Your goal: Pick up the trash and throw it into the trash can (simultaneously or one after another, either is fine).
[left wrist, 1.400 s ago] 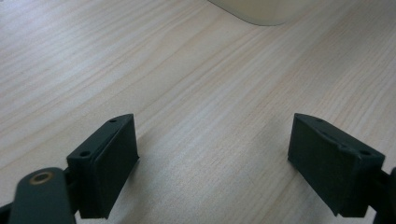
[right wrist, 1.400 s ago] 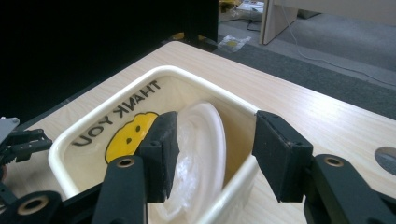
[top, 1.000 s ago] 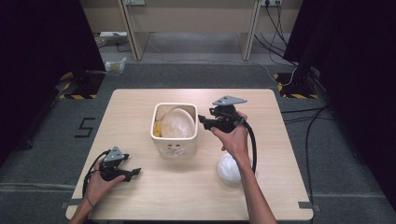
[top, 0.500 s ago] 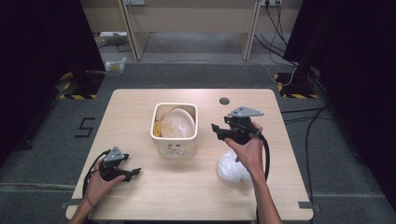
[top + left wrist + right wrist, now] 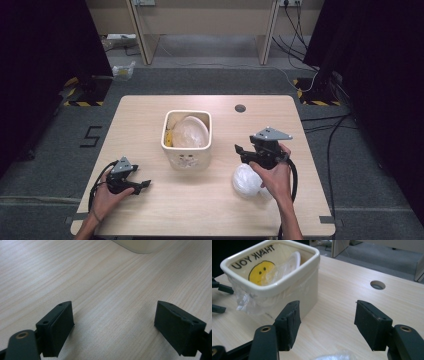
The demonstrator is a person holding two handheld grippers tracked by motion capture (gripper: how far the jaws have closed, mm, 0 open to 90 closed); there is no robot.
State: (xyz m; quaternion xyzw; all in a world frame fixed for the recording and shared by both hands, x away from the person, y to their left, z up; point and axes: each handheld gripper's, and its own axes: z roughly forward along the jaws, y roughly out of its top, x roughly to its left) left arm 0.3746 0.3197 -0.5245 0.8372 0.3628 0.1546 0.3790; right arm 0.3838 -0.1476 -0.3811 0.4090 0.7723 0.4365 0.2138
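On the table's right side, the right gripper (image 5: 243, 152) is hanging empty, its jaws just opening.
Just below it is lying the crumpled white bag (image 5: 247, 180), far from the resting, open left gripper (image 5: 145, 185).

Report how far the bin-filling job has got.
Done: one clear plastic piece sits in the cream bin. In hand: nothing; the right claw, jaws just opening, is empty above the crumpled white plastic. Left: gripping that plastic and binning it. The left claw rests open.

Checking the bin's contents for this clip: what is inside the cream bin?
The cream bin holds a clear plastic bag liner printed with a yellow smiley, plus a crumpled clear bag. Whatever lies beneath is covered.
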